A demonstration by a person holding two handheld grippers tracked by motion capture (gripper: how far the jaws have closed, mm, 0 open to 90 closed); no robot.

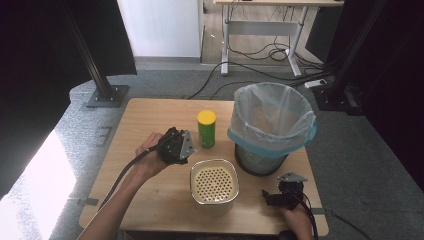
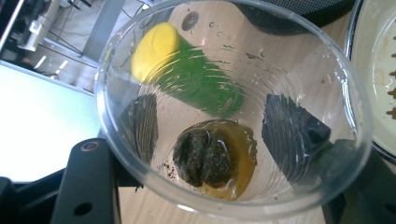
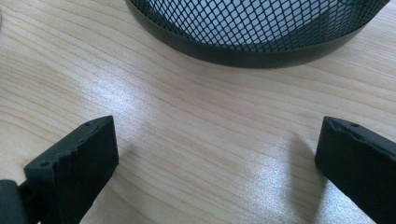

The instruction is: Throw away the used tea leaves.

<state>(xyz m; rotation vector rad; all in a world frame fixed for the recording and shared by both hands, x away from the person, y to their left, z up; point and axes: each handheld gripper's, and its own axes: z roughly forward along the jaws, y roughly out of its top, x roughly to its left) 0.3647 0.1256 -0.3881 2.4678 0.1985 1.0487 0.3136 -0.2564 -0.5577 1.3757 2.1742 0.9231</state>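
- My left gripper (image 1: 187, 145) is clenched on a clear plastic cup (image 2: 233, 107); its black jaws press the cup's wall from both sides.
- A wet tea bag (image 2: 204, 157) lies in a little amber liquid at the cup's bottom.
- I hold the cup above the table (image 1: 150, 115), just beside the green bottle (image 1: 206, 129) with the yellow cap, near the strainer tub (image 1: 214, 181).
- My right gripper (image 3: 217, 154) rests low over the wood, jaws wide apart, nothing between them, before the mesh bin (image 1: 270, 130).

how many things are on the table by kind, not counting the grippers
Clear cup with a tea bag, held in the left gripper: 1
Yellow-lidded green can: 1
Strainer tub: 1
Lined mesh bin: 1
Total: 4
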